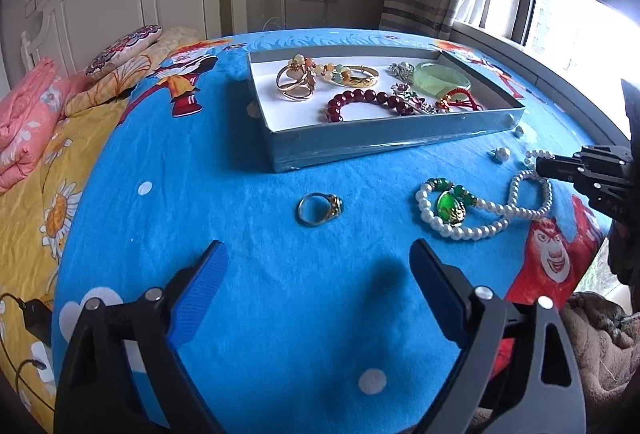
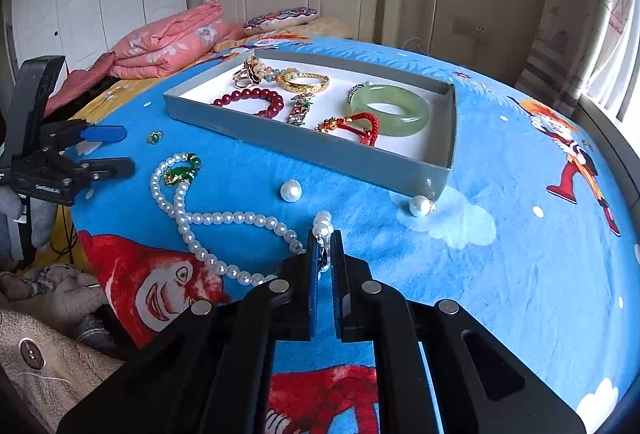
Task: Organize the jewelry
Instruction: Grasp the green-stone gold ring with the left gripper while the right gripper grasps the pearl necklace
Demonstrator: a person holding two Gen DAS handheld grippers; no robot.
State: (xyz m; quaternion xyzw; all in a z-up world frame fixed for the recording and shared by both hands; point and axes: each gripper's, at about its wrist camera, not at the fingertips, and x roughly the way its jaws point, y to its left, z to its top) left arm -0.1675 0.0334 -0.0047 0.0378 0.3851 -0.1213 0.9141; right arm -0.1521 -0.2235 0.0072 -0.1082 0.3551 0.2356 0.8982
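Observation:
A grey tray [image 1: 360,143] [image 2: 304,149] holds bangles, bead bracelets, rings and a jade bangle [image 2: 394,109]. A white pearl necklace [image 1: 480,209] [image 2: 224,218] with a green pendant [image 1: 450,207] [image 2: 182,171] lies on the blue cloth in front of the tray. My right gripper [image 2: 325,248] [image 1: 544,169] is shut on one end of the pearl necklace. My left gripper [image 1: 316,254] [image 2: 116,151] is open and empty, just short of a gold ring with a green stone [image 1: 319,208] [image 2: 155,137]. Two loose pearl earrings [image 2: 291,190] [image 2: 420,205] lie by the tray.
The round table wears a blue cartoon cloth [image 1: 240,161]. A bed with pink quilt [image 2: 172,41] and yellow sheet [image 1: 36,201] stands to the left. A window [image 1: 576,17] is on the right. A charger and cable [image 1: 34,318] lie on the sheet.

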